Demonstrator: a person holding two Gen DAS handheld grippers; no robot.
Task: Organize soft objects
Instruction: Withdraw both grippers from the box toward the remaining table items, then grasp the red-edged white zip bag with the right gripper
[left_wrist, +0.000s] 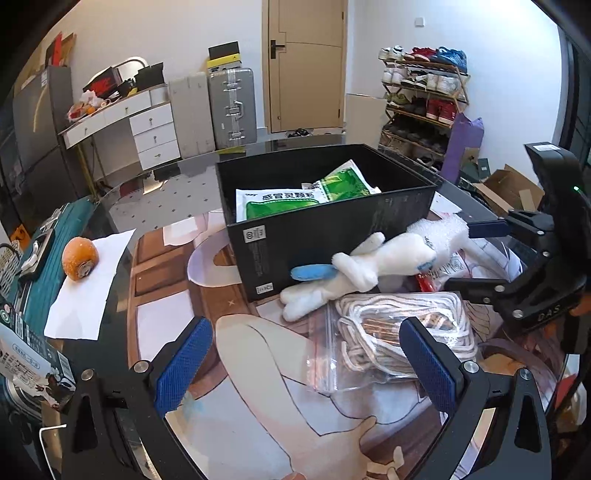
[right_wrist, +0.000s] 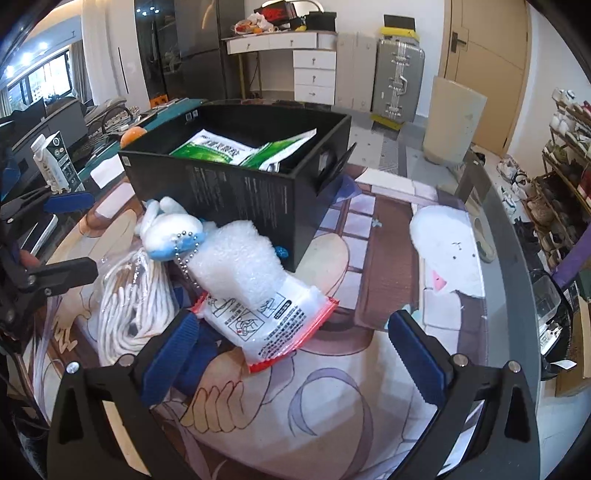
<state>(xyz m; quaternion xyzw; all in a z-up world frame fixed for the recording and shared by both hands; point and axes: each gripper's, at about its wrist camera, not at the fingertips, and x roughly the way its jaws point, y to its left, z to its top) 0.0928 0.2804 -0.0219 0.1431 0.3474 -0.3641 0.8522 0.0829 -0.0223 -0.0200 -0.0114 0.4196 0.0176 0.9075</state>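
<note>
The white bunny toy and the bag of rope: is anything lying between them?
No. In the left wrist view the white bunny toy lies right against the clear bag of rope, its feet overlapping the bag's edge.

Bright daylight, sharp, heavy fisheye vignetting

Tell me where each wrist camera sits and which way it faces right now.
Left wrist: rides the open left claw, facing the open black cardboard box, white plush toy and bagged white rope; right claw at right.
Right wrist: rides the open right claw, over the red-edged white packet; left claw at left.
Shared: box, toy, rope.
</note>
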